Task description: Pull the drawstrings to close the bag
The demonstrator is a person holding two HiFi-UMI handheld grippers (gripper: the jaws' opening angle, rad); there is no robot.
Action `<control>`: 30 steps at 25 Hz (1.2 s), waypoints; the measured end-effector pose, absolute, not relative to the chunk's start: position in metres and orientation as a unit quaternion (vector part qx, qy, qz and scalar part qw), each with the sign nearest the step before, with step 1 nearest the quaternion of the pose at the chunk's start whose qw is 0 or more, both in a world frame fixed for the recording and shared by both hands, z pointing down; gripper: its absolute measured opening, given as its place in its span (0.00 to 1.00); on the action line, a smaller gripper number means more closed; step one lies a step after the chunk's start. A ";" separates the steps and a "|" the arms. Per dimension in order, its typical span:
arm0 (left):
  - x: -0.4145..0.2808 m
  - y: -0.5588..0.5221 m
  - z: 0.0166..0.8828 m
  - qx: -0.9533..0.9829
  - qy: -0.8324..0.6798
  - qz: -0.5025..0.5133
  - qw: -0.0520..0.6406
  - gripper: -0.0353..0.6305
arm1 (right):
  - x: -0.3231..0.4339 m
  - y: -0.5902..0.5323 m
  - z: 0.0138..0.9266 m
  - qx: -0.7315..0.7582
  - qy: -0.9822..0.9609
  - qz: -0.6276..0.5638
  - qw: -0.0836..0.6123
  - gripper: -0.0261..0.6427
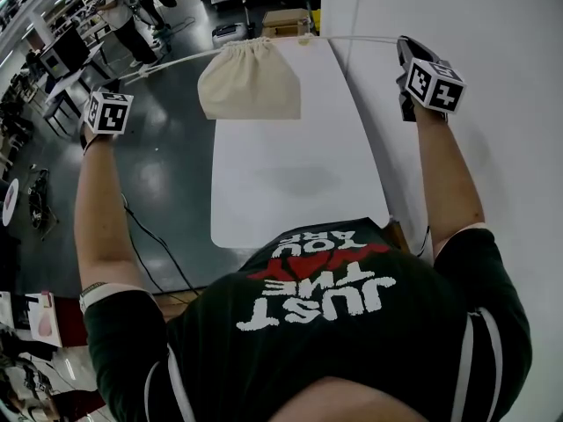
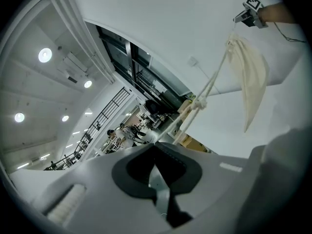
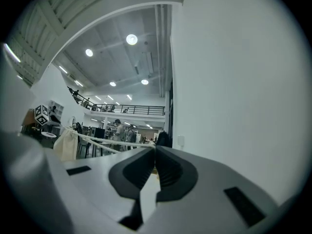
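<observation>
Closest to the head camera was the person's dark printed shirt [image 1: 352,323], with both forearms stretched ahead of it. The left gripper [image 1: 110,104] was held out past the left edge of the white worktop [image 1: 290,183]. The right gripper [image 1: 406,51] was off the worktop's right side, near the wall. They stood well apart, probably so that the left drawstring [image 1: 171,62] and the right drawstring [image 1: 361,39] ran taut in opposite directions. The cream bag [image 1: 249,82] hung between them over the far left part of the worktop. Its puckered mouth pointed away from the person and its long axis ran back toward them. The mouth looked almost fully gathered.

From the left gripper view, the jaws were pressed together on the left drawstring [image 2: 204,94]. Its two strands, joined at a knot, rose straight to the bag [image 2: 251,77]. The bag dangled by its mouth, apparently clear of the worktop, with its body trailing off below. The right gripper [image 2: 251,13] showed just beyond it.

From the right gripper view, the jaws were likewise closed, pinching the right drawstring [image 3: 107,141]. It led off nearly level to the bag [image 3: 66,143], which hung small at the left. The left gripper [image 3: 41,113] showed above and behind it.
</observation>
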State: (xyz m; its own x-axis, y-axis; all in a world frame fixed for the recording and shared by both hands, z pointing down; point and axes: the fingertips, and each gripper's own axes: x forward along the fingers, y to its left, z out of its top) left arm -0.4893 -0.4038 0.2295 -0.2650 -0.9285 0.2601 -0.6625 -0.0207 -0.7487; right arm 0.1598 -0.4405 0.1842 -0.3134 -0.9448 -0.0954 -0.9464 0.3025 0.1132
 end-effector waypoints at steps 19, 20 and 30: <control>-0.484 -0.397 0.239 -0.615 0.681 -0.375 0.134 0.07 | 0.187 -0.434 0.192 -0.582 0.810 0.001 0.076 0.06; -0.484 -0.396 0.241 -0.615 0.679 -0.377 0.135 0.07 | 0.188 -0.434 0.194 -0.580 0.811 -0.001 0.076 0.06; -0.473 -0.377 0.246 -0.637 0.677 -0.348 0.118 0.06 | 0.187 -0.423 0.208 -0.572 0.817 -0.018 0.066 0.06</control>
